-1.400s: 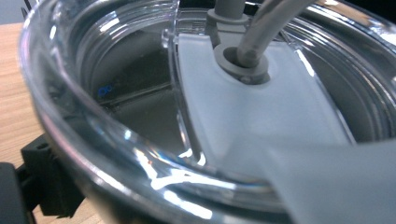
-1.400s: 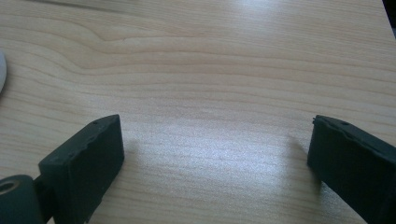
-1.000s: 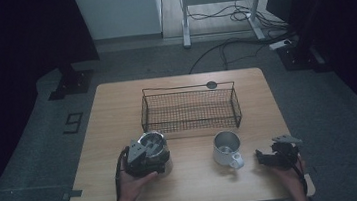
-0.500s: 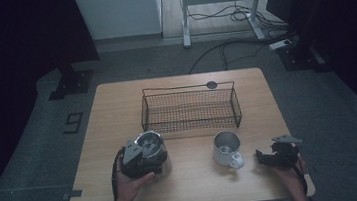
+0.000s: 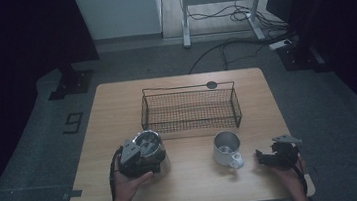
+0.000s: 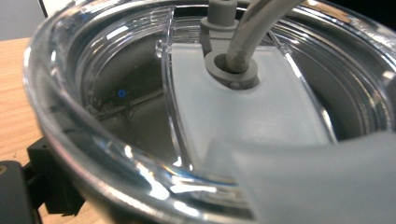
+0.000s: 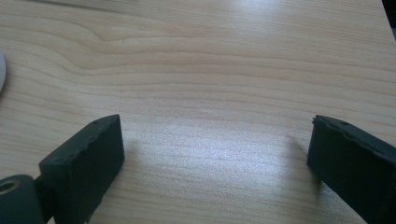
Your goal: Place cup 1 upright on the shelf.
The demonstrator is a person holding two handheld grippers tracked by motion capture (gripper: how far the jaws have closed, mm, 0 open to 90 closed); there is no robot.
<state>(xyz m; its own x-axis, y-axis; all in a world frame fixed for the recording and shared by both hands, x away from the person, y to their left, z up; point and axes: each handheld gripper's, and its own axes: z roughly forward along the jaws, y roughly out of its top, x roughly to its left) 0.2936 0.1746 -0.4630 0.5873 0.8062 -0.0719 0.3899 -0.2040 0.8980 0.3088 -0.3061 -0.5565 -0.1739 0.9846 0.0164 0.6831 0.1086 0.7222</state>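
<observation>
A metal tumbler (image 5: 149,139) with a clear lid (image 6: 116,93) stands at the table's front left. My left gripper (image 5: 142,157) is around it, shut on its body. In the left gripper view a grey straw (image 6: 252,32) goes through the lid's frosted slider, and one black jaw touches the tumbler's side at the lower left. My right gripper (image 5: 268,156) rests on the wood at the front right, open with bare table between its jaws (image 7: 215,154). A white mug (image 5: 225,147) stands upright just left of it, handle towards the person.
A black wire basket (image 5: 190,110) stands across the middle of the wooden table (image 5: 117,107), behind the tumbler and the mug. A small dark disc (image 5: 211,84) lies by the basket's far rim. The mug's white edge (image 7: 1,70) shows at the left of the right gripper view.
My left gripper and the tumbler have shifted slightly on the spot. The right gripper and the mug have stayed where they were.
</observation>
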